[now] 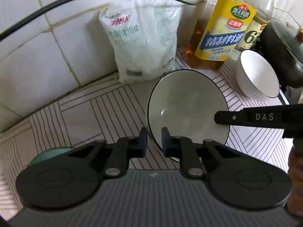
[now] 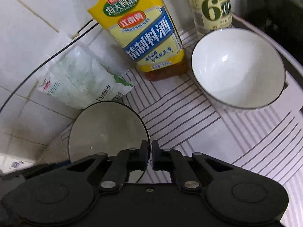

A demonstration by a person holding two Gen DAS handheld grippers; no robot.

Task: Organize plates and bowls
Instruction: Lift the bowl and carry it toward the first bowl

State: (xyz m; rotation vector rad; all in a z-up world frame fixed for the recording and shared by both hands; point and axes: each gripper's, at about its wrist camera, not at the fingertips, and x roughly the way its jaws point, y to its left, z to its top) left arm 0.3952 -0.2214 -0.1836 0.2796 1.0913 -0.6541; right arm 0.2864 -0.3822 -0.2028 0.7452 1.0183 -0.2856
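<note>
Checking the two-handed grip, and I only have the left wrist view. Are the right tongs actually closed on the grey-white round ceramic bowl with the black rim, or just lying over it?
Observer: Closed. The right wrist view shows the right tongs pinching the rim of the grey-white round ceramic bowl, with one finger inside the rim and one outside.
Operator: Anything in the second bowl before we stack?
Observer: No. The right wrist view looks straight into the white round ceramic bowl with a thin dark rim, and it is empty down to the bottom.
</note>
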